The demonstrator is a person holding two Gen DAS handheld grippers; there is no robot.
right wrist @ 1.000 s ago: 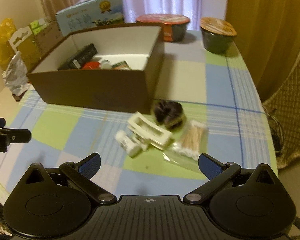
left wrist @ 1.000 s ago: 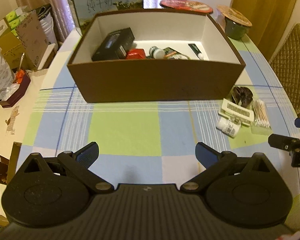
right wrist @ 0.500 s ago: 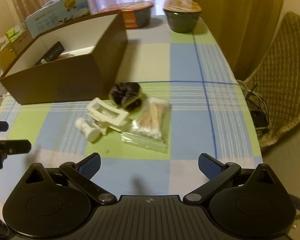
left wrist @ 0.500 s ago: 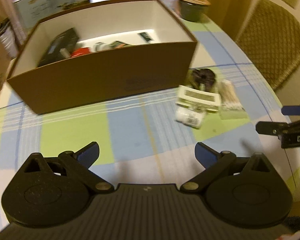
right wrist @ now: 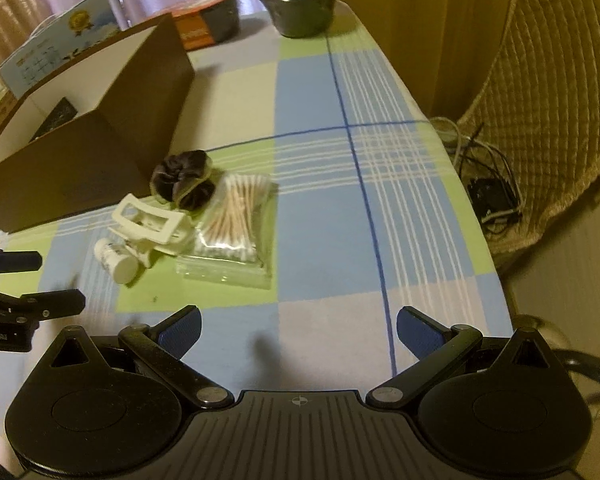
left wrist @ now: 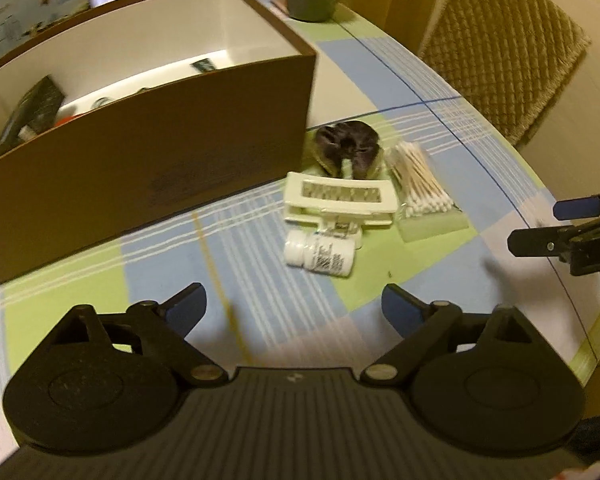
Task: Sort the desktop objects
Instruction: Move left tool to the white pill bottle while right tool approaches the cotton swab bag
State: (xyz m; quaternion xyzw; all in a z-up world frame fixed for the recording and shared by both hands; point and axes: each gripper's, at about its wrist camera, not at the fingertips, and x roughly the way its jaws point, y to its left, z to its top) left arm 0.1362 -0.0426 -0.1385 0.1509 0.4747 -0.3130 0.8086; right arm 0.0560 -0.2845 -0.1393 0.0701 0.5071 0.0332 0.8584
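Observation:
A brown box (left wrist: 140,128) with a white inside holds several small items. To its right on the checked cloth lie a dark scrunchie (left wrist: 348,146), a white hair claw (left wrist: 338,200), a white pill bottle (left wrist: 320,256) and a bag of cotton swabs (left wrist: 420,188). The same pile shows in the right wrist view: scrunchie (right wrist: 182,182), claw (right wrist: 150,222), bottle (right wrist: 116,260), swabs (right wrist: 232,220). My left gripper (left wrist: 294,308) is open and empty, just short of the bottle. My right gripper (right wrist: 298,330) is open and empty, to the right of the pile.
Two lidded bowls (right wrist: 300,4) (right wrist: 208,20) and a milk carton box (right wrist: 56,40) stand behind the brown box. A quilted chair (right wrist: 552,92) and cables (right wrist: 488,184) lie past the table's right edge (right wrist: 460,184).
Both grippers have swung to the right. The pile of small items now sits ahead of the left gripper and closer. Both stay open.

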